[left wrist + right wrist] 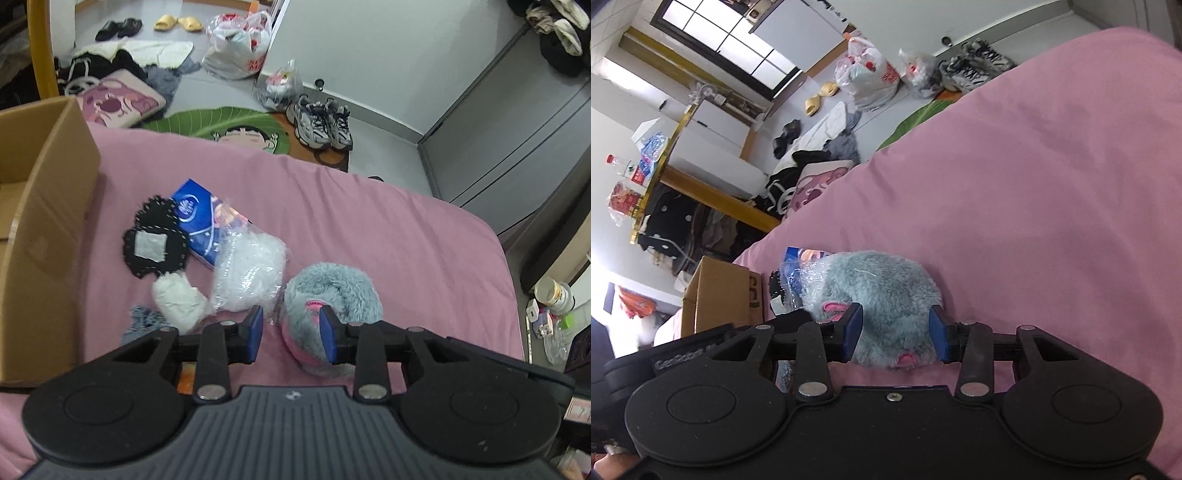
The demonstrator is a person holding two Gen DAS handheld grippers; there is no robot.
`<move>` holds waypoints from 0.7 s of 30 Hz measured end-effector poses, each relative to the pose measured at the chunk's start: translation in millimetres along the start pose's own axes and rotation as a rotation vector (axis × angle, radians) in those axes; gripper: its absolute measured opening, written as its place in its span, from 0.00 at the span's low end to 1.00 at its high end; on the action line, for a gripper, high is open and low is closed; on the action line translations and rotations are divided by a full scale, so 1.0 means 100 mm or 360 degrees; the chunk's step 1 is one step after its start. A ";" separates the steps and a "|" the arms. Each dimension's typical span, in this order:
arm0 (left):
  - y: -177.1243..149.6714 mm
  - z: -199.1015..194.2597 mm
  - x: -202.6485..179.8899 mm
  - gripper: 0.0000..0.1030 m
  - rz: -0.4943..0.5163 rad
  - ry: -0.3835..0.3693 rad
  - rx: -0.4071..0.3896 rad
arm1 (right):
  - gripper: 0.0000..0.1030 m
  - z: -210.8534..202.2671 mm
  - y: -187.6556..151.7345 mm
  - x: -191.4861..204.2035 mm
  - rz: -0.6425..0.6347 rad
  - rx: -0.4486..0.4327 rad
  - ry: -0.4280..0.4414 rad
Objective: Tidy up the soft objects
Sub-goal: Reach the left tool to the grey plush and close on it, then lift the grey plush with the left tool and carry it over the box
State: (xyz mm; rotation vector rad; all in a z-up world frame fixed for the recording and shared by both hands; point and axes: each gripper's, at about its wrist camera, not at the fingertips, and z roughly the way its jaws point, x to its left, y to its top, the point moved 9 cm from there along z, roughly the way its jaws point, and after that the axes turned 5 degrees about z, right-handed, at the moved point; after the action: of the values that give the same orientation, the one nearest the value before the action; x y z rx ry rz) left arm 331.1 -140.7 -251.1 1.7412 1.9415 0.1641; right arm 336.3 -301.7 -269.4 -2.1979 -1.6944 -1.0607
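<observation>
- The left gripper (291, 334) hangs low over the pink bed (388, 229), tipped downward toward a cluster of soft things; its blue-padded fingers (255, 334) stand well apart and grip nothing.
- The right gripper (896, 332) is rolled onto its side, so the room leans steeply in its view, and it points along the bed (1015, 192) toward the fluffy toy (882, 291).
- Its fingers (854, 330) are spread wide with the toy between them. The pads sit at the fur on either side, but I cannot tell whether they press in or only touch it.
- The fluffy toy (332, 291) is a rounded lump of long grey-blue pile with pink patches, lying on the bed near its front edge.
- In the left view, the toy lies just ahead of the right-hand finger, partly behind it, off to one side of the gap.
- Just beside the toy lies a clear plastic bag of white stuffing (251, 273), and past it a blue packet (199, 221), a black knitted piece with a grey patch (155, 243), and a white wad (177, 301).
- A cardboard box (40, 206) stands open on the bed, to the left of the pile.
</observation>
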 end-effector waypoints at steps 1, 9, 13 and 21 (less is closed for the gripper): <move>0.00 0.04 -0.01 0.31 -0.0012 -0.0009 0.0010 | 0.40 0.03 0.01 0.00 -0.0004 0.0005 0.0000; -0.06 0.36 -0.01 0.22 -0.0173 -0.0107 0.0128 | 0.35 0.15 0.00 -0.07 0.0018 0.0065 0.0025; -0.07 0.35 0.01 0.18 -0.0226 -0.0116 0.0102 | 0.29 0.11 0.00 -0.07 0.0008 0.0067 0.0045; -0.09 0.05 0.02 0.15 -0.0204 -0.0150 0.0006 | 0.20 -0.10 -0.05 0.10 -0.0051 0.0033 0.0093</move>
State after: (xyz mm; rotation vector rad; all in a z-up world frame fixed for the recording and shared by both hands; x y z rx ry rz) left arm 325.1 -141.6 -260.1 1.5916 1.9778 0.0319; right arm 328.3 -297.0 -257.3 -2.1127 -1.7131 -1.0990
